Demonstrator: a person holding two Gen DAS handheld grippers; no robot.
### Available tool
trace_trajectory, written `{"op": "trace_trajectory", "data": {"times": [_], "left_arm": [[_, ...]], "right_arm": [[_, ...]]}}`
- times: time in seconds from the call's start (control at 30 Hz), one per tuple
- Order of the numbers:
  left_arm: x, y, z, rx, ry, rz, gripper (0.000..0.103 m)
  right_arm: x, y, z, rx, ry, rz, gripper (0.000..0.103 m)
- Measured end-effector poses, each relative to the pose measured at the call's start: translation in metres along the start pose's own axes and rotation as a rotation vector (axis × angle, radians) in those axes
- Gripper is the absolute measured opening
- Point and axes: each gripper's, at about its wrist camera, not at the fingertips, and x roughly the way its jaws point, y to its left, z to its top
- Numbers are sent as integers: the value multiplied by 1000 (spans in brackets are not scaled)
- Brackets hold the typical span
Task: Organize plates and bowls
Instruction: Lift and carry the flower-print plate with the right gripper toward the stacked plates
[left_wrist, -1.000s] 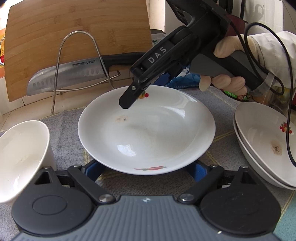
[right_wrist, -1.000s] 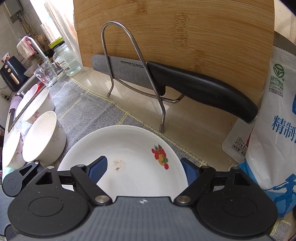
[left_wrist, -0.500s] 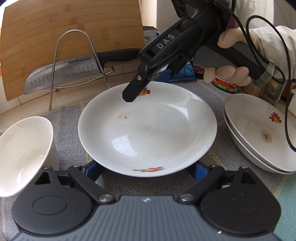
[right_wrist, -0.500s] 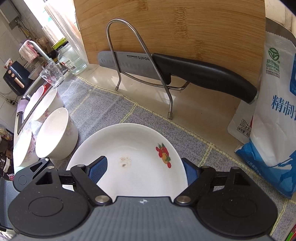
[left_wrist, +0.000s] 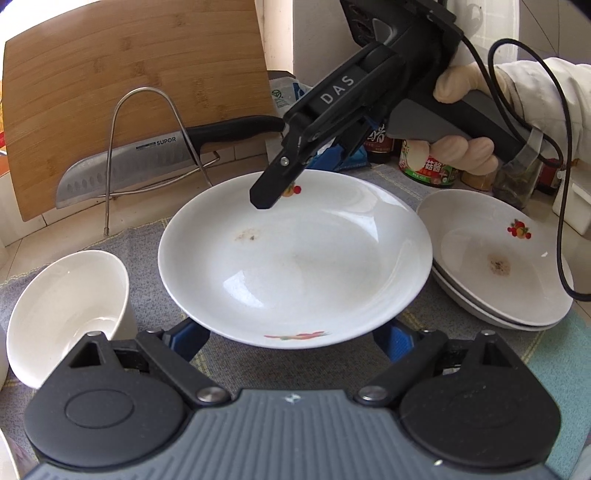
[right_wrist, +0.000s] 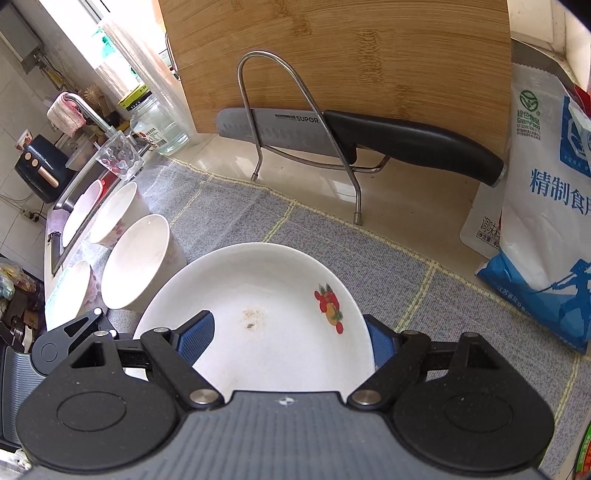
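A white deep plate with a red fruit print hangs above the grey mat, carried between both grippers. My left gripper is at its near side, blue pads tucked under the rim on either side and closed against the underside. My right gripper is clamped over the far rim by the print. One finger lies inside the plate and the other sits outside the edge. Two matching plates are stacked at the right. A white bowl stands at the left.
A wire rack with a big knife stands before a bamboo board at the back. A salt bag and jars are at the back right. Several bowls line the sink side beside a glass.
The plate has risen off the mat with both grippers and drifted right, so its rim now overlaps the stacked plates. The rack and knife look farther off.
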Motion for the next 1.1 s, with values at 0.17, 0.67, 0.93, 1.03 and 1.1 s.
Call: {"op": "trace_trajectory", "data": {"times": [0.17,0.67,0.93,1.03,1.1], "left_arm": [[-13,-4,2,14,-8,-12,94],[-41,-31,5,94,-28,-72,94],[-49,-48,9,157,-38,-126,94],[-49,-55,10,184,-37,-152,94],[-48,-61,11,200,-36,-170,94]], "right_arm": [[-12,8,-7,1,-14,-12,89],[-58,29,-49,48,-84,-79,89],[-85,29,-82,107,-125,-126,89],[-96,27,-96,133,-143,-140,89],[-103,25,-105,146,-151,-153,89]]}}
